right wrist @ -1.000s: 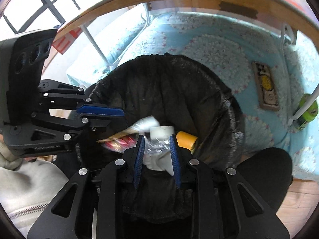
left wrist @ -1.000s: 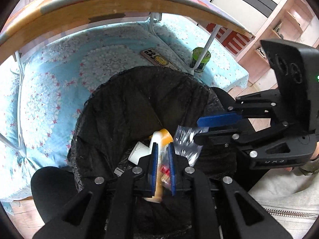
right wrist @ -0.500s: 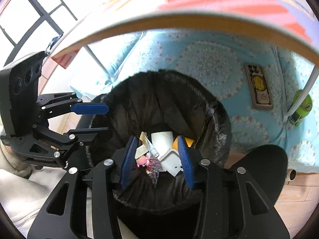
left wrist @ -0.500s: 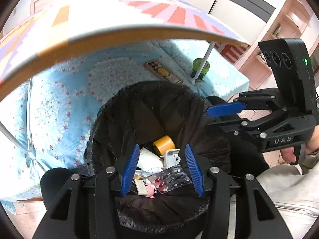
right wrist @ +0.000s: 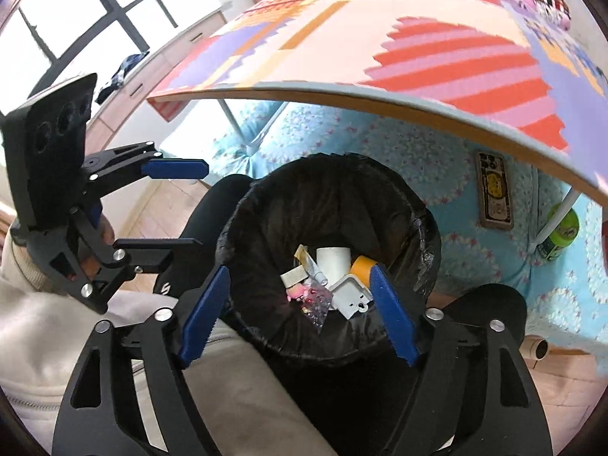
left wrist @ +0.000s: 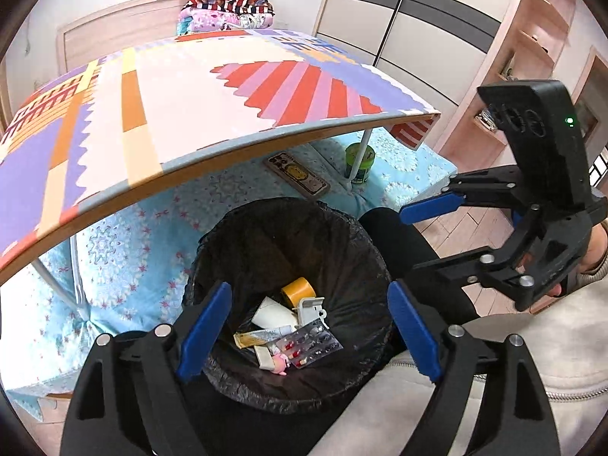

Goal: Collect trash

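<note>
I hold both claws, left (left wrist: pixel 307 336) and right (right wrist: pixel 298 315), wide and empty above the bin (left wrist: pixel 364 243); jaws just opened. Drop step appears complete; next, locate remaining trash.

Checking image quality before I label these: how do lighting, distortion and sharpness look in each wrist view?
Left wrist: fisheye bends the table edge into an arc, light is even, and the trash in the bin is sharp. Right wrist: the same bowing, the window is blown out white, and the bin's black liner loses detail.

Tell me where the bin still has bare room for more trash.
Bare liner runs along the far wall of the bin, behind the yellow tape roll. The near floor is crowded: blister pack, white bracket, wrappers.
</note>
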{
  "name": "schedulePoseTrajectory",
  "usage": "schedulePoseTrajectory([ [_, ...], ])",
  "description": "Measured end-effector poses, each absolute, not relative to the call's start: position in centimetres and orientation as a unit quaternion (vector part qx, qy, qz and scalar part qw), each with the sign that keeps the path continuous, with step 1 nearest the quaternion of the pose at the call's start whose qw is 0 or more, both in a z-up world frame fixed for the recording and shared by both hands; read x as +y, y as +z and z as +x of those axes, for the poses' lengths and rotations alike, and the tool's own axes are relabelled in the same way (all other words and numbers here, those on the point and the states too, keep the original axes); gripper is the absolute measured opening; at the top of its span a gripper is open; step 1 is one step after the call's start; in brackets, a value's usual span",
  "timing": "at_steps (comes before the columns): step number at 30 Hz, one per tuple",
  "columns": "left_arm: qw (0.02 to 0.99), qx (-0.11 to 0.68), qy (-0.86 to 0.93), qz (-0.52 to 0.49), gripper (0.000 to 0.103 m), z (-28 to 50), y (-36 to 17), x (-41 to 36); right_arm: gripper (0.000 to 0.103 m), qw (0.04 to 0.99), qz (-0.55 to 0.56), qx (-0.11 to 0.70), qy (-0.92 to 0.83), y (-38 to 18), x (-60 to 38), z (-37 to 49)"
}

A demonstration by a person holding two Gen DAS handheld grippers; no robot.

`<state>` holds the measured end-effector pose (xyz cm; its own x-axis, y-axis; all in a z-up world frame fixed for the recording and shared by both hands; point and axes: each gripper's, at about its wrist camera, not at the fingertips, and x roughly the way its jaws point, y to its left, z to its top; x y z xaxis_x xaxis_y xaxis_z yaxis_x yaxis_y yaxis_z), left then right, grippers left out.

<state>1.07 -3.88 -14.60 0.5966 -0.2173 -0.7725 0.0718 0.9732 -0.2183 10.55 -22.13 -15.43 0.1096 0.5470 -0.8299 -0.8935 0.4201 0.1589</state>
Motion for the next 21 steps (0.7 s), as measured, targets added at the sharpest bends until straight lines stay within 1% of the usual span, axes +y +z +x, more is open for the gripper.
schedulePoseTrajectory([
  [3,0.891,0.441,-0.078,-0.08,0.081,0.6,-13.9,-4.0,0.081,0.717,-0.209,0.432,0.506,-14.5,-22.4,9.6],
  [5,0.891,0.439,-0.078,-0.081,0.084,0.3,-13.4,-4.2,0.081,0.716,-0.213,0.43,0.507,-14.1,-22.5,9.2],
  [9,0.893,0.436,-0.077,-0.083,0.085,-0.1,-12.5,-4.5,0.082,0.713,-0.218,0.428,0.51,-13.5,-22.6,8.6],
  [21,0.896,0.429,-0.086,-0.081,0.085,-1.4,-10.8,-5.3,0.083,0.714,-0.225,0.438,0.497,-13.3,-23.1,7.8],
])
